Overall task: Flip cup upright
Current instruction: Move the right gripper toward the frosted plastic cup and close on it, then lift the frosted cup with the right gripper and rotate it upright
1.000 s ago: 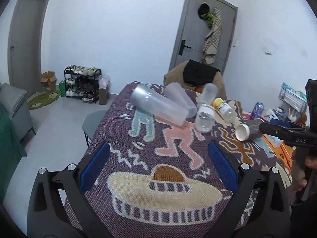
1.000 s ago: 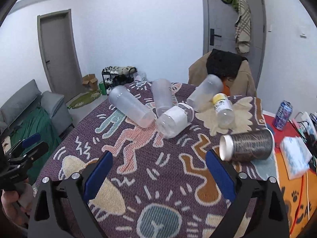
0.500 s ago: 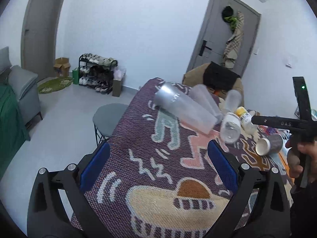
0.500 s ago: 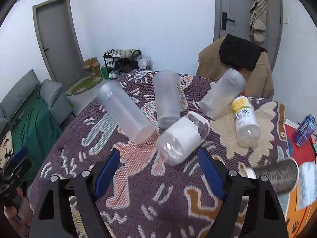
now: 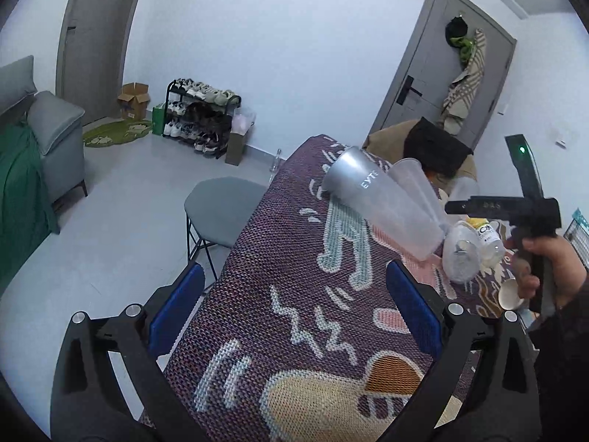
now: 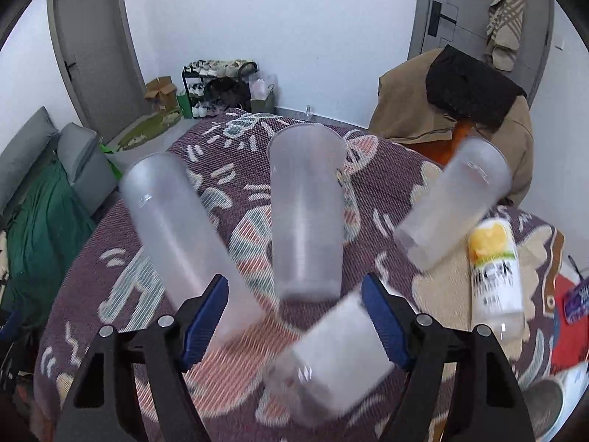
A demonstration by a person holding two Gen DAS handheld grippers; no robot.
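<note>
Three frosted clear cups lie on their sides on the patterned tablecloth: a left cup (image 6: 176, 235), a middle cup (image 6: 305, 213) with its base toward me, and a right cup (image 6: 456, 199). A clear jar with a white label (image 6: 331, 361) lies just under my right gripper (image 6: 294, 309), which is open and empty, its blue pads either side of the middle cup's base. My left gripper (image 5: 294, 313) is open and empty over the table's near left edge, well short of the left cup (image 5: 383, 202).
A bottle with a yellow cap (image 6: 495, 269) lies to the right. A grey stool (image 5: 221, 213) stands left of the table. A chair draped with a coat (image 6: 460, 99) sits behind the table. A blue can (image 6: 578, 302) is at the right edge.
My right gripper has moved forward and down toward the cups and its fingers have narrowed somewhat. My left gripper has drifted left toward the table edge.
</note>
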